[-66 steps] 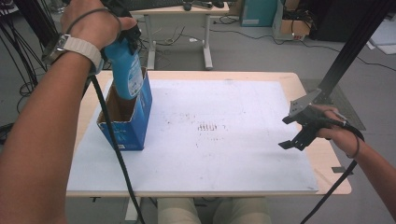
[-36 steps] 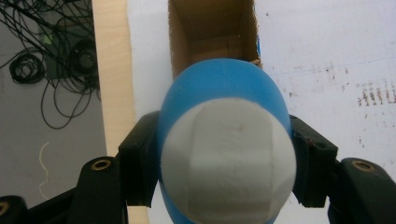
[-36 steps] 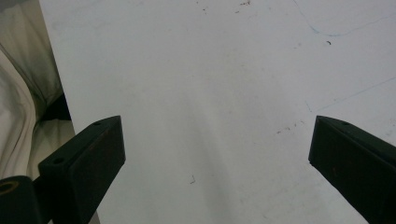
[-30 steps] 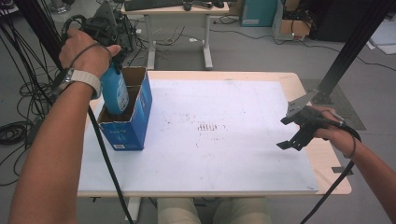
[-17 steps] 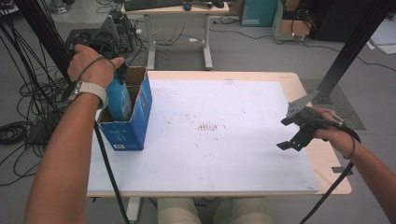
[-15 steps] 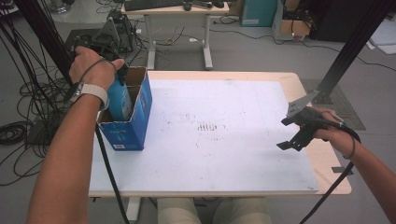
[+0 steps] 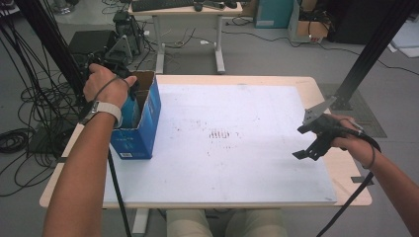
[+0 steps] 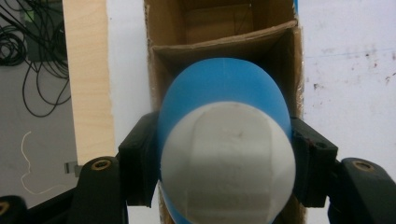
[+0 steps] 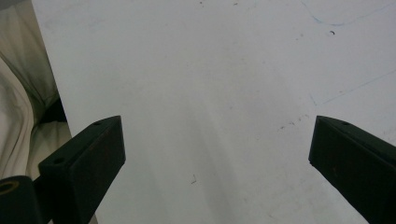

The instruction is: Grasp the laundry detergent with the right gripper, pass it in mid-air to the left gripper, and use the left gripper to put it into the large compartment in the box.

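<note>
A blue bottle with a white cap (image 8: 224,140) stands upright inside the open blue cardboard box (image 7: 143,123) at the table's left side. My left gripper (image 8: 224,158) is shut on the bottle, its jaws pressing both sides just below the cap. In the high view the left hand (image 7: 106,84) covers that gripper above the box, and a bit of the bottle (image 7: 129,111) shows under it. My right gripper (image 7: 309,143) hovers open over the right part of the white board, nothing between its jaws (image 9: 215,158).
The box has a cardboard divider (image 8: 224,39) with another compartment beyond the bottle. The white board (image 7: 222,133) covers most of the wooden table (image 7: 62,153). Cables and equipment lie on the floor to the left (image 7: 29,98). A second desk (image 7: 188,10) stands behind.
My left gripper has lowered the blue bottle from above the box down into it. The right gripper has stayed in place, open.
</note>
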Action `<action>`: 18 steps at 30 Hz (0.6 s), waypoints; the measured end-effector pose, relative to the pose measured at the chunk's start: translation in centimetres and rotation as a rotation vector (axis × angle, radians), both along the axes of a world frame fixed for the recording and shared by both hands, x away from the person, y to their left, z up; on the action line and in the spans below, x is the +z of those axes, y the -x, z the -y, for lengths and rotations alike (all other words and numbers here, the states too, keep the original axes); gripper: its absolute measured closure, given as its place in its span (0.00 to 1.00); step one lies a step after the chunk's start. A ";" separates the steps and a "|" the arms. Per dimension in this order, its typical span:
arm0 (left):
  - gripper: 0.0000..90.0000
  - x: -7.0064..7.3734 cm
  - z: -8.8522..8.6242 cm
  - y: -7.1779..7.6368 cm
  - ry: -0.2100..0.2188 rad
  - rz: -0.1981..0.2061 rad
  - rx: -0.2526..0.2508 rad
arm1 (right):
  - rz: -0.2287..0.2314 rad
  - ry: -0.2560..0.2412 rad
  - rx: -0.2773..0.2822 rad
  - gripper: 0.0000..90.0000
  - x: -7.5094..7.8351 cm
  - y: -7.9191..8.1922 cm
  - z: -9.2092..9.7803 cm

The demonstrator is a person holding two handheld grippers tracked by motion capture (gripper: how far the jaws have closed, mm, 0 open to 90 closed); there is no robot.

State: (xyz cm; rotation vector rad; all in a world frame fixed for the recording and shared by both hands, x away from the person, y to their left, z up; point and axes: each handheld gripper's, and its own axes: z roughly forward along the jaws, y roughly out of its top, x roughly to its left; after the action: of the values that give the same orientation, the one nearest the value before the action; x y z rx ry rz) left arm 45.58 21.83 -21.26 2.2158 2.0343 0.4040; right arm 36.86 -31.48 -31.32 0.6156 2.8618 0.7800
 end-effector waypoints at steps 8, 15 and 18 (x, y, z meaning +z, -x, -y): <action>0.42 -1.7 0.1 -0.1 0.004 -0.017 -0.011 | -0.004 -0.004 -0.009 0.04 -0.2 0.0 0.0; 0.42 -2.9 0.2 -0.2 0.004 -0.027 -0.009 | -0.007 -0.003 -0.005 0.04 -0.3 0.0 0.0; 0.42 -3.3 0.3 -0.2 0.008 -0.029 -0.007 | -0.011 -0.005 -0.012 0.04 -0.3 0.0 0.0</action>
State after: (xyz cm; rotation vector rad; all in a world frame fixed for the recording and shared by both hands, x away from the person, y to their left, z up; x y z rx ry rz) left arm 45.74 21.56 -24.58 2.2367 2.0380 0.3637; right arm 36.84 -31.44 -31.67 0.6398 2.8645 0.7843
